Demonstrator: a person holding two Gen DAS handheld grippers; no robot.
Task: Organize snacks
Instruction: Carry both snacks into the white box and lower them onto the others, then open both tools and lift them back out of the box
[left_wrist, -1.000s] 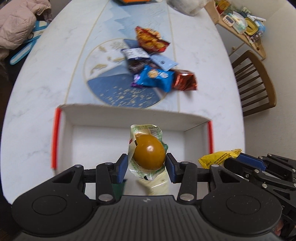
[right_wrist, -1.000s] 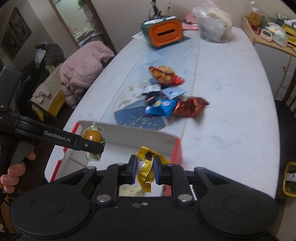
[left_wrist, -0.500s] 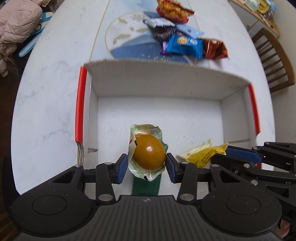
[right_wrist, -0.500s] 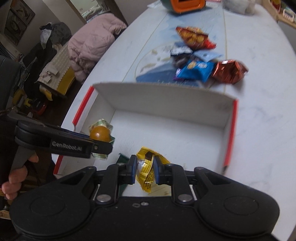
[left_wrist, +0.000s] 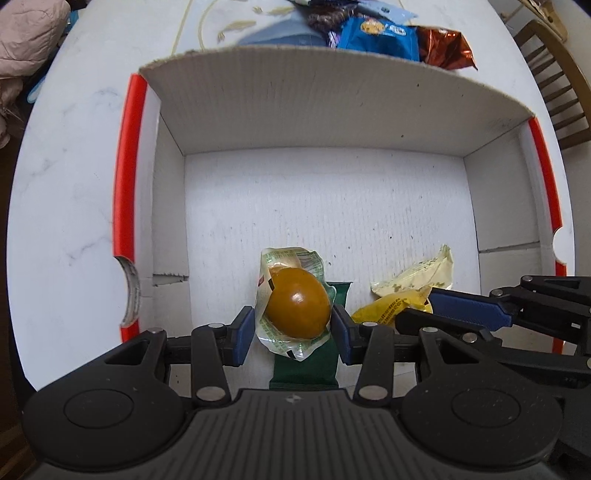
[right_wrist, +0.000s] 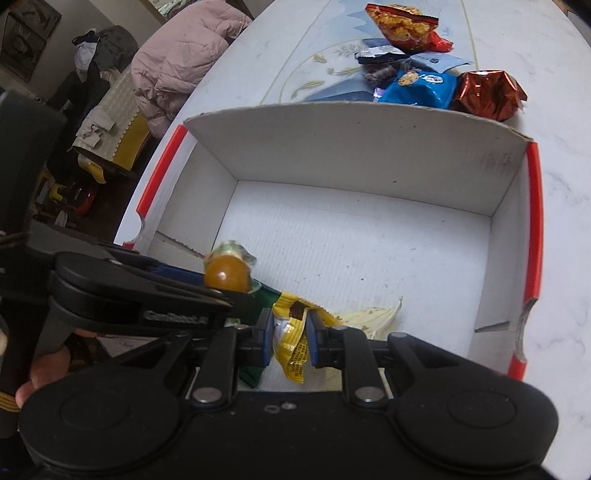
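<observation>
My left gripper (left_wrist: 293, 325) is shut on a clear-wrapped brown egg snack (left_wrist: 297, 302) and holds it low inside the white cardboard box (left_wrist: 332, 110) with red edges. The egg snack also shows in the right wrist view (right_wrist: 227, 273). My right gripper (right_wrist: 290, 339) is shut on a yellow snack packet (right_wrist: 291, 347) inside the box near its front wall; the packet also shows in the left wrist view (left_wrist: 391, 310). A dark green packet (left_wrist: 306, 365) and a pale yellow packet (left_wrist: 421, 277) lie on the box floor under the grippers.
Behind the box on the white marble table (right_wrist: 554, 55) lies a pile of snacks: a blue packet (right_wrist: 421, 86), a shiny red-brown packet (right_wrist: 487, 94), an orange-red chip bag (right_wrist: 402, 26). A wooden chair (left_wrist: 561, 88) stands to the right, a pink jacket (right_wrist: 184, 66) to the left.
Both grippers have moved forward and down into the box with their snacks still held. The box now fills both views and the snack pile has slid to the top edge.
</observation>
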